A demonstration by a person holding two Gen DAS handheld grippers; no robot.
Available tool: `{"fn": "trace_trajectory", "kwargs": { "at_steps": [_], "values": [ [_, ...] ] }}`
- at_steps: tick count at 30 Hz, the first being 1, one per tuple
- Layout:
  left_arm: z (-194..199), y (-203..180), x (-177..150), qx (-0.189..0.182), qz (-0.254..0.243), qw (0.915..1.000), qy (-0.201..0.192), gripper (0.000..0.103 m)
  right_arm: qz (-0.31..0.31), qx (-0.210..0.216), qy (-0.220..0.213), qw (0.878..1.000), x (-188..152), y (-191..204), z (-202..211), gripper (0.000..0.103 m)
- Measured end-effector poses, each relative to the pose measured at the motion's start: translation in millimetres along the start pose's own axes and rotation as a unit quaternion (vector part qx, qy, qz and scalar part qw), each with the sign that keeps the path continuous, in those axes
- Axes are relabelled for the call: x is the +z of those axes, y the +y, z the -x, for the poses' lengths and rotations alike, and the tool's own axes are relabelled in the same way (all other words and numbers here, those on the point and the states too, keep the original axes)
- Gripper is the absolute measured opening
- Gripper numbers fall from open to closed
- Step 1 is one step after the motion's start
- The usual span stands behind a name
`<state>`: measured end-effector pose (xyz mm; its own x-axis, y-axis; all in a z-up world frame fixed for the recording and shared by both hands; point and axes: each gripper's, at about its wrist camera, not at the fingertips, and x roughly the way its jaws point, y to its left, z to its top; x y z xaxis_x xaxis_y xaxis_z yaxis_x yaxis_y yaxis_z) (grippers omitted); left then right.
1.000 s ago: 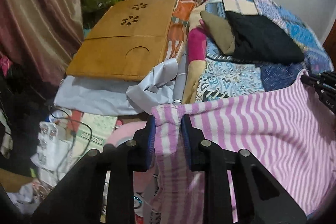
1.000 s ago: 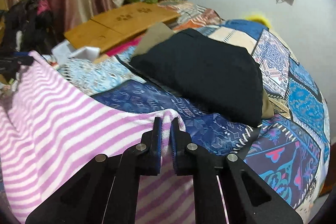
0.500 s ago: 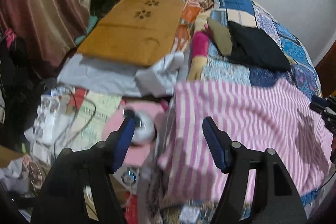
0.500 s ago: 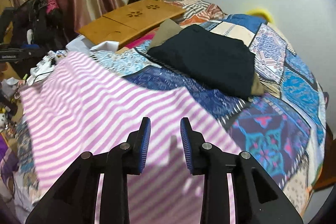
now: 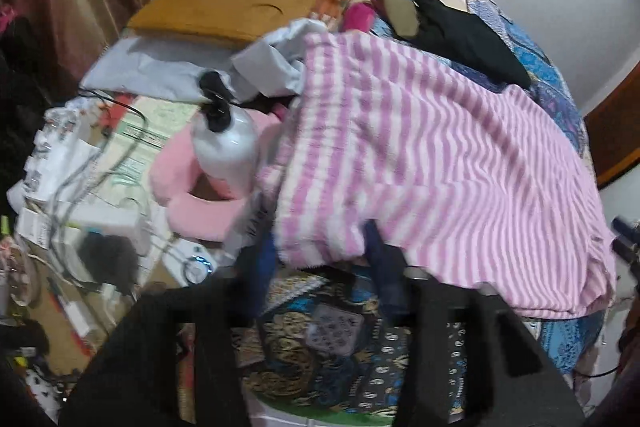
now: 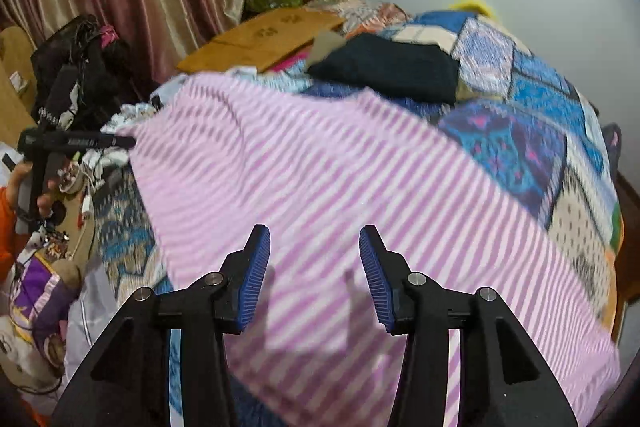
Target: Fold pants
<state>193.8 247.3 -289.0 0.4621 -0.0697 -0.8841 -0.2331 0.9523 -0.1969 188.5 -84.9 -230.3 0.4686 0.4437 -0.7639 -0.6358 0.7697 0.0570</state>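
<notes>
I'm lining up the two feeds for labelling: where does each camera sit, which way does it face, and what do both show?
Left wrist: on the left gripper, blurred, looking across the striped pants on the bed; right gripper at the right edge.
Right wrist: on the right gripper, jaws open above the pants; a hand holds the left gripper at left.
Shared: pants, black garment, wooden board.

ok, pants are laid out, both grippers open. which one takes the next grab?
Left, probably. The left gripper sits right at the near edge of the striped pants, jaws open. The right gripper hangs above the middle of the cloth, no edge between its jaws.
</notes>
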Motion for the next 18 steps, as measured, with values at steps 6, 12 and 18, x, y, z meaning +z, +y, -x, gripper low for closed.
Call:
{"fn": "trace_trajectory", "kwargs": {
  "at_steps": [6, 12, 18],
  "values": [
    [29.6, -19.1, 8.2, 0.069, -0.049, 0.9937, -0.073, 0.031, -0.045, 0.008, 0.044, 0.998, -34.3, -6.1, -12.4, 0.043],
    [4.3, -13.9, 11.0, 0.108, -0.085, 0.9897, -0.040, 0.034, -0.039, -0.003, 0.041, 0.998, -50.2, -2.5, -8.8, 0.043],
    [-3.3, -0.3, -6.7, 0.114, -0.060, 0.9915, -0.022, 0.050, -0.060, -0.004, 0.033, 0.998, -67.2, -13.6, 7.6, 0.043]
  ]
}}
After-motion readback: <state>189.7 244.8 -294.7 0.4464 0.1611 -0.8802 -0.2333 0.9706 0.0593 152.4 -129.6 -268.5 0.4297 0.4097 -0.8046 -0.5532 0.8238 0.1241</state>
